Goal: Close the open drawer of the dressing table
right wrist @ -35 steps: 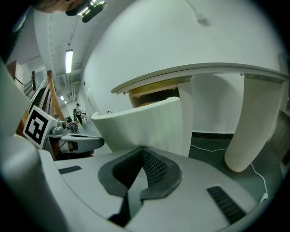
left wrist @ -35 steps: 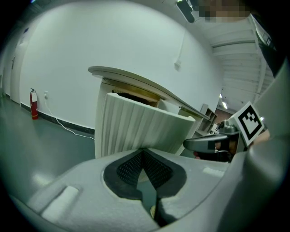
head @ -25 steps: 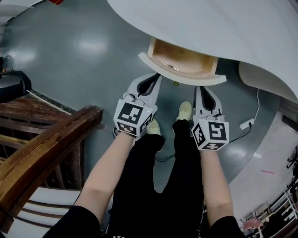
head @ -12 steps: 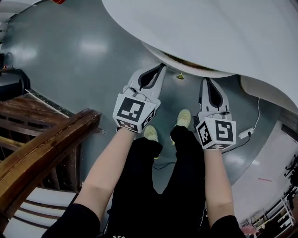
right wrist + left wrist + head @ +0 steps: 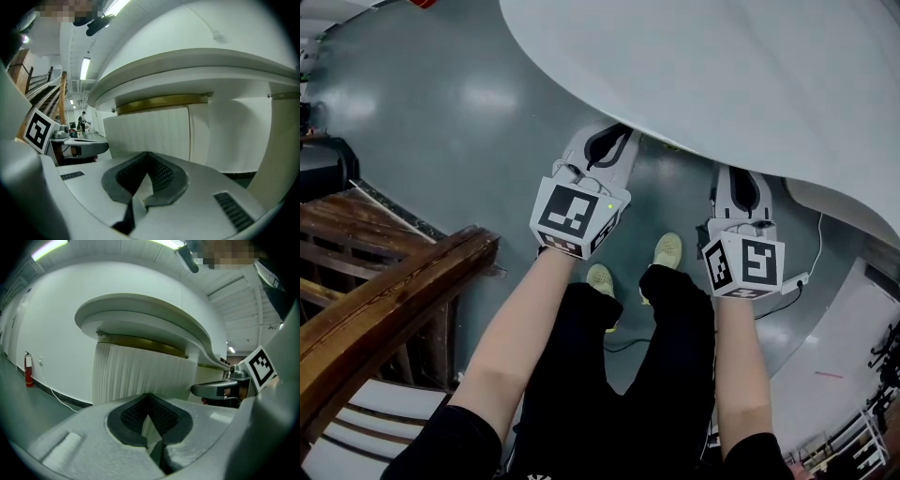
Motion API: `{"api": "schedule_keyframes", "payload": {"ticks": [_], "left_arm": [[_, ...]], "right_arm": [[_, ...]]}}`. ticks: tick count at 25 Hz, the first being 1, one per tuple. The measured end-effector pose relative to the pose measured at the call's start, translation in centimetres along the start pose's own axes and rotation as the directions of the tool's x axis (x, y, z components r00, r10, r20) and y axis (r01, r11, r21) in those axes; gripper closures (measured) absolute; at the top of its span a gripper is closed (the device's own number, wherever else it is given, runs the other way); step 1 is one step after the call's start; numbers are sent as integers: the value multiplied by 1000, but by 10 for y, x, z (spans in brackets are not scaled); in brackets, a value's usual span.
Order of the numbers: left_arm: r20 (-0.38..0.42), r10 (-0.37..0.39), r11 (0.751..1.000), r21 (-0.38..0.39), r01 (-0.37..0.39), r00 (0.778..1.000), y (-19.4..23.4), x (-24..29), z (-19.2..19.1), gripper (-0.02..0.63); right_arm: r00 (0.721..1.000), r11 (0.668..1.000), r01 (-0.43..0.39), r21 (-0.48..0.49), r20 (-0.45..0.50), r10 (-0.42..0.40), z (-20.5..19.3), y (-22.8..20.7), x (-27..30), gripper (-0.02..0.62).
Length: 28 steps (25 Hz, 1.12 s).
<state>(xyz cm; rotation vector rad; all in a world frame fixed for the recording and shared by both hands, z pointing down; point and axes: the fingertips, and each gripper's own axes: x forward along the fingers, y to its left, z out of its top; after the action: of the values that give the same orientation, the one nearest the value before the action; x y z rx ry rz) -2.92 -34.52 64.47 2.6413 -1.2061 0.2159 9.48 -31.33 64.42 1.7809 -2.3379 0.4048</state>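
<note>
The dressing table's white oval top [image 5: 722, 66] fills the upper right of the head view, and no open drawer shows under it. Its ribbed white drawer front [image 5: 140, 376] sits in under the top, below a brass strip, and shows again in the right gripper view [image 5: 150, 131]. My left gripper [image 5: 614, 133] is shut with nothing in it, its tip right at the table's edge. To the right, my right gripper [image 5: 741, 176] is also shut and empty, its tip tucked under the edge. Both sets of jaws point at the ribbed front [image 5: 149, 397] [image 5: 147, 157].
A dark wooden stair railing [image 5: 384, 300] runs along the left. The person's legs and pale shoes [image 5: 667, 249] stand on the grey floor below the grippers. A white power strip [image 5: 797, 279] with a cable lies at the right, near the table's white base [image 5: 844, 197].
The drawer was open with its wooden inside showing; it has slid in under the top and its inside is hidden. Both grippers moved forward with it.
</note>
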Motion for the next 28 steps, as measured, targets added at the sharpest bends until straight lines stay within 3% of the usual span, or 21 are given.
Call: {"api": "schedule_keyframes", "payload": {"ticks": [19,28], "left_arm": [[151,-43,997,70,33,988,21,44,2,597],[148,-47,997,66,37,988,21,38,4,597]], "right_arm": [[989,987,36,-156,150,-12,4,-22,43,580],[991,984,44,-172,134,-21,4,-18,40,580]]}}
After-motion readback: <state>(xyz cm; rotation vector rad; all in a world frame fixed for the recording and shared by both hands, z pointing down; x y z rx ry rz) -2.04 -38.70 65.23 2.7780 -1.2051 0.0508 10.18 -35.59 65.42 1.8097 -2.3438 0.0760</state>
